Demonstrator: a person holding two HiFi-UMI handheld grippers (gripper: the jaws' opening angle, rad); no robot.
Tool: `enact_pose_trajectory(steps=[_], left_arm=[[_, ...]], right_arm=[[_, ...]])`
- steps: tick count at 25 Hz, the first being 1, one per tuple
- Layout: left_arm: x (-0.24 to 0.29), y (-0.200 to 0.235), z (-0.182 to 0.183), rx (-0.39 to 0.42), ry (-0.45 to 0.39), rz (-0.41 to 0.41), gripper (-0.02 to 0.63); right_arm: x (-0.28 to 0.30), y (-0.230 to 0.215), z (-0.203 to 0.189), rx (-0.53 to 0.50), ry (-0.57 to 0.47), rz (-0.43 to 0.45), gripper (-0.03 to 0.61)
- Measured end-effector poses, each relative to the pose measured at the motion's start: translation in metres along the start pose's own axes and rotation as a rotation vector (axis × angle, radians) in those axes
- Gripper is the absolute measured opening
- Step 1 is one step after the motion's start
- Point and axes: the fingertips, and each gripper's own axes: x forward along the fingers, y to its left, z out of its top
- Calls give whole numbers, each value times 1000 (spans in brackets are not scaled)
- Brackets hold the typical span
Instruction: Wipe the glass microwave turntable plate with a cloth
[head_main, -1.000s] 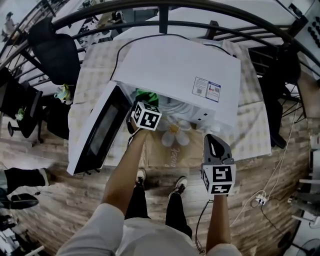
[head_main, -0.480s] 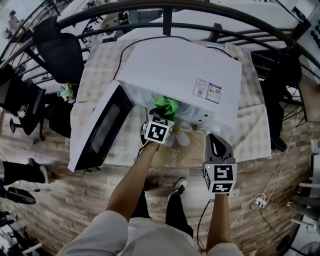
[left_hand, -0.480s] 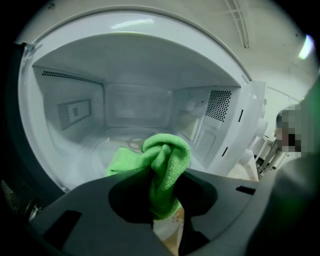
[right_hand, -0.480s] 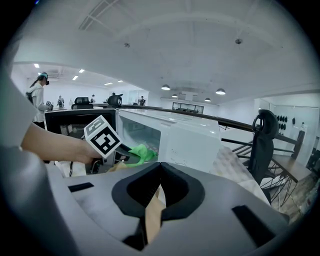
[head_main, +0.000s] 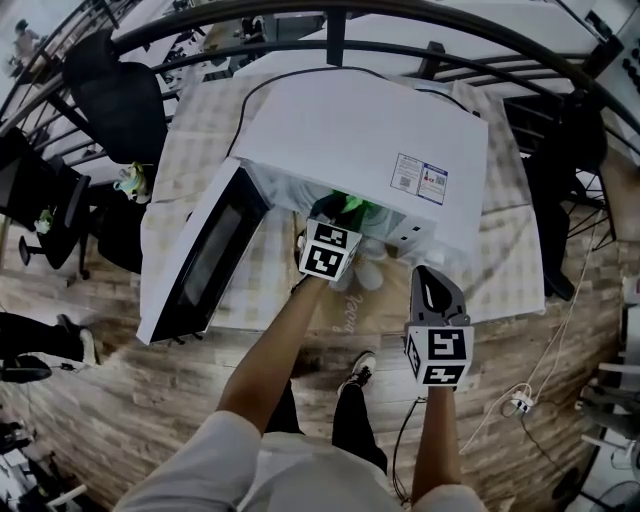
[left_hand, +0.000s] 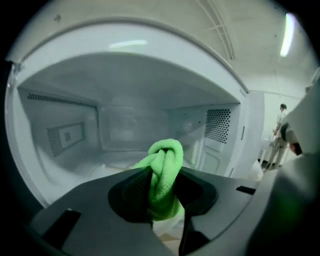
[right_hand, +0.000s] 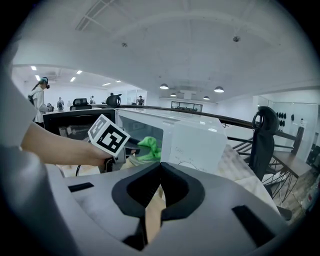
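The left gripper is clamped on a bunched green cloth, which pokes out past the jaw tips. It reaches into the open mouth of the white microwave, with the cloth just inside the cavity, toward its right side. The cavity floor looks pale and hazy, and I cannot make out the glass plate on it. The door hangs open to the left. The right gripper has its jaws together, tips touching, with nothing between them. It hovers near and right of the microwave front, apart from it, over the table's near edge.
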Motion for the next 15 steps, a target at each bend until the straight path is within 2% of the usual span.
enact_pose_trajectory(steps=[3,5,6,8,10,15], left_arm=[[-14,64,3,60,-9,206,132],[-18,103,-3,78,51,304,132],[-17,117,-9,88,95,326,132],[-10,132,-18,105,187,326,132],[-4,130,-23,119,237,296,129],[14,74,-26,92,226,113,127]], right_arm=[[3,2,-2,1,6,5,14],[5,3,-3,0,9,9,14],[6,3,-4,0,11,10,14],[7,3,-6,1,16,12,14],[8,4,-9,3,25,14,14],[7,6,-13,21,30,18,14]])
